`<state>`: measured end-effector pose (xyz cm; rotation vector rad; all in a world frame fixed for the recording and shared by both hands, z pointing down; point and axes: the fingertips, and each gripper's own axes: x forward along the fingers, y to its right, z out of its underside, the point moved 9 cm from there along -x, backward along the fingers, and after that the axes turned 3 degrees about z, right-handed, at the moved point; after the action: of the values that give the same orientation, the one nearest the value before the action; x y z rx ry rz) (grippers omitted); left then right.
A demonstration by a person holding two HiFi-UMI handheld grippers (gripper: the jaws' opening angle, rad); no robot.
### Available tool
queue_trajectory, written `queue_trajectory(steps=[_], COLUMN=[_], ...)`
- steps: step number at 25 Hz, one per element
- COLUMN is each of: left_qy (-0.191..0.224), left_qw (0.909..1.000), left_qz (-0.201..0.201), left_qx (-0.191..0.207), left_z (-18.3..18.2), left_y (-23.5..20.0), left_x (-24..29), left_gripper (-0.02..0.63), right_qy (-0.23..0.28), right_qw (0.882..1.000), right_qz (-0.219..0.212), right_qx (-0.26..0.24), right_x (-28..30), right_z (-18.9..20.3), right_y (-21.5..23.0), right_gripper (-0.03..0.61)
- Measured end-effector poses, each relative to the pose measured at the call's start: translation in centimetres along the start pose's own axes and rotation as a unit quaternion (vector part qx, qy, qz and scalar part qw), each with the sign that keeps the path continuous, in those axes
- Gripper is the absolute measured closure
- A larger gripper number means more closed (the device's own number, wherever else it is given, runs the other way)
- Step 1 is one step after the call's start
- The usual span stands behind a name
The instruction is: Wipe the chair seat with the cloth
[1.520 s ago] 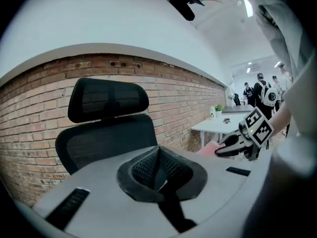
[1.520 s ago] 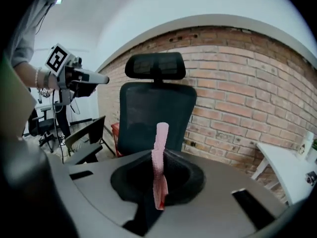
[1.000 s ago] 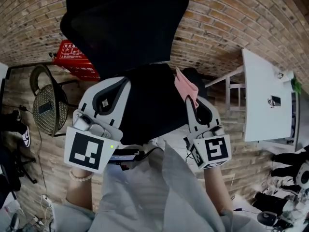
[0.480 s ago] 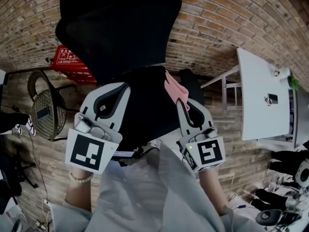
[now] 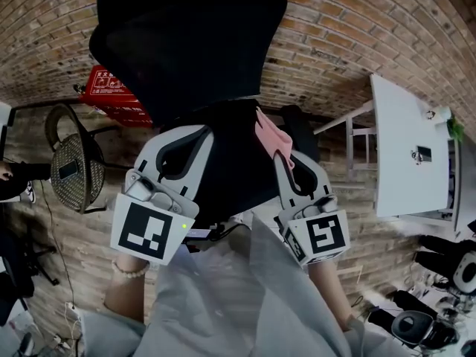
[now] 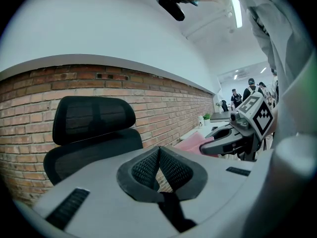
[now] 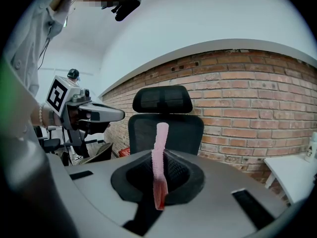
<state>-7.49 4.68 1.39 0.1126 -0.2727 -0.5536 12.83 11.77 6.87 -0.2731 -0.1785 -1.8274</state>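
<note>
A black mesh office chair stands in front of me; its seat [image 5: 227,162] lies between the two grippers and its backrest [image 5: 186,43] rises beyond. My right gripper [image 5: 281,158] is shut on a pink cloth [image 5: 270,134], which it holds over the seat's right side. In the right gripper view the cloth [image 7: 159,157] stands up as a strip from between the jaws, with the chair [image 7: 166,120] behind it. My left gripper [image 5: 195,134] hovers over the seat's left side, shut with nothing in it; its pads [image 6: 171,168] meet in the left gripper view.
A brick wall [image 5: 349,28] runs behind the chair. A red crate [image 5: 111,88] and a round mesh chair [image 5: 71,162] stand at the left. A white table [image 5: 405,147] stands at the right. People [image 6: 251,86] stand far off.
My right gripper with the cloth has moved left, closer over the seat. My left gripper has shifted slightly right. Both jaws stay as they were.
</note>
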Motion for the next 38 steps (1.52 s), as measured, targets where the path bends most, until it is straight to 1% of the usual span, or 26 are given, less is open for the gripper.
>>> queue_trajectory(steps=[5,12,16,20,31,38], left_qy=[0.001,0.000,0.000,-0.001,0.000,0.001], left_qw=[0.9999,0.9998,0.9998,0.9998,0.9999,0.9999], left_qz=[0.006,0.015,0.017,0.016,0.012,0.010], left_qx=[-0.011,-0.011,-0.010,-0.012,-0.005,-0.004], left_z=[0.2,0.4,0.5,0.5,0.5,0.5], left_y=[0.1,0.3,0.3,0.3,0.0,-0.1], left_x=[0.3,0.5,0.6,0.6,0.3,-0.2], left_gripper=[0.595,0.595,0.595,0.595,0.595,0.595], right_qy=[0.002,-0.004,-0.002,-0.009,-0.005,-0.002], right_qw=[1.000,1.000,1.000,1.000,1.000,0.999], right_qz=[-0.003,0.001,0.002,0.004,-0.006,-0.012], right_qx=[0.003,0.001,-0.004,0.002,-0.025,-0.030], right_x=[0.2,0.3,0.4,0.5,0.6,0.7], right_z=[-0.2,-0.5,-0.5,-0.7,-0.8,-1.1], right_y=[-0.2,-0.2,-0.3,-0.3,-0.9,-1.5], right_gripper=[0.525,0.525,0.525,0.525,0.525,0.525])
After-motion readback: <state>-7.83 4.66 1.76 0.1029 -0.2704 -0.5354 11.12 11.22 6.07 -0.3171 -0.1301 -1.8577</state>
